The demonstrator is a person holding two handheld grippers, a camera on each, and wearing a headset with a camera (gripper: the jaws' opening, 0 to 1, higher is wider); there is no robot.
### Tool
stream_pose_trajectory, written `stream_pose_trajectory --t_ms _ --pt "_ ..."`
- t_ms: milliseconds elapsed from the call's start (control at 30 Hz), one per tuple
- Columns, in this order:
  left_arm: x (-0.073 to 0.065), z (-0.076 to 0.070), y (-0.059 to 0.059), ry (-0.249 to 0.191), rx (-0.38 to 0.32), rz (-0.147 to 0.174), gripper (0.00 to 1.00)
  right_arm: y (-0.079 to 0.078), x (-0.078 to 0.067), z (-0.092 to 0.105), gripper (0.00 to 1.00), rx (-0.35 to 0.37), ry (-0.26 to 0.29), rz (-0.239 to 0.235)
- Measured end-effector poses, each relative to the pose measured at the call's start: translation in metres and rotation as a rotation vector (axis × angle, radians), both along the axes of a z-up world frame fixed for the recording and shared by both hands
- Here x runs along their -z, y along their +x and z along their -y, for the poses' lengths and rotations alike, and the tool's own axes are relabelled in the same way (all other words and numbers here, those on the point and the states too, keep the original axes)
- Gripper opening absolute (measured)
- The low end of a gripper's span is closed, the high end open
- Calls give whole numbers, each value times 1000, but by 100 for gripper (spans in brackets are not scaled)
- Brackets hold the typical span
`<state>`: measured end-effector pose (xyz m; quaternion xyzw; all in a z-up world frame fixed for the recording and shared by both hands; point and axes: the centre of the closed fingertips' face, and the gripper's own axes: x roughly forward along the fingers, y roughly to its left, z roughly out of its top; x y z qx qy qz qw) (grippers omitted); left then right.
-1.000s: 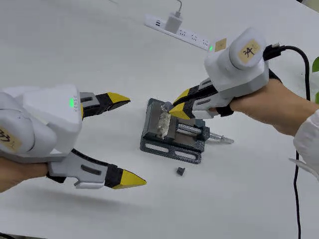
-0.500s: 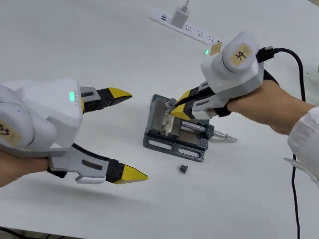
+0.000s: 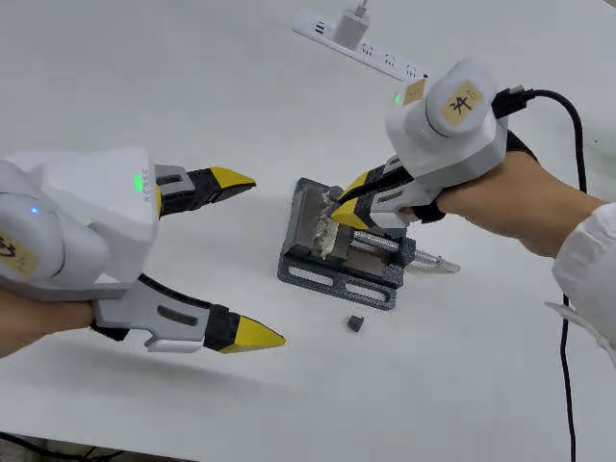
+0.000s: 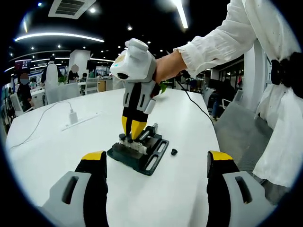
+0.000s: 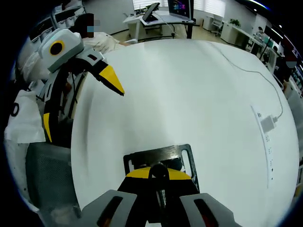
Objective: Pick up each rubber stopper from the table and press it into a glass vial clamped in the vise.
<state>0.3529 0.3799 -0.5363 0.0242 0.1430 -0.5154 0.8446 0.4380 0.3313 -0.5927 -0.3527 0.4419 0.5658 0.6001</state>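
A dark metal vise (image 3: 332,279) stands mid-table with a glass vial (image 3: 323,237) clamped upright in it. My right gripper (image 3: 339,204) is directly over the vial's mouth, shut on a small dark rubber stopper (image 5: 158,170); its yellow tips meet above the vise (image 5: 156,155). Another rubber stopper (image 3: 355,324) lies loose on the table just in front of the vise, also seen as the stopper (image 4: 174,152) right of the vise (image 4: 142,153). My left gripper (image 3: 244,257) hovers left of the vise, open wide with nothing between its fingers.
A white power strip (image 3: 361,48) with a plugged-in charger lies at the table's far edge. A black cable (image 3: 580,192) trails from the right gripper along the right side. White tabletop (image 3: 192,96) surrounds the vise. People and desks stand far behind.
The head camera has shifted slightly. The right gripper stays on the vial's top with the stopper; the left gripper remains open in the same place.
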Motion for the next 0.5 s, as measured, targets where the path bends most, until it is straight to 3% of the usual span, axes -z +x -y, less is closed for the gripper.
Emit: stream_pose_trajectory --t_ms 333,500 --pt "1 1 -2 -9 1 -7 85 -1 3 -2 5 -27 -35 27" --pt "2 1 -1 -12 1 -10 84 0 3 -2 5 -62 -77 65"
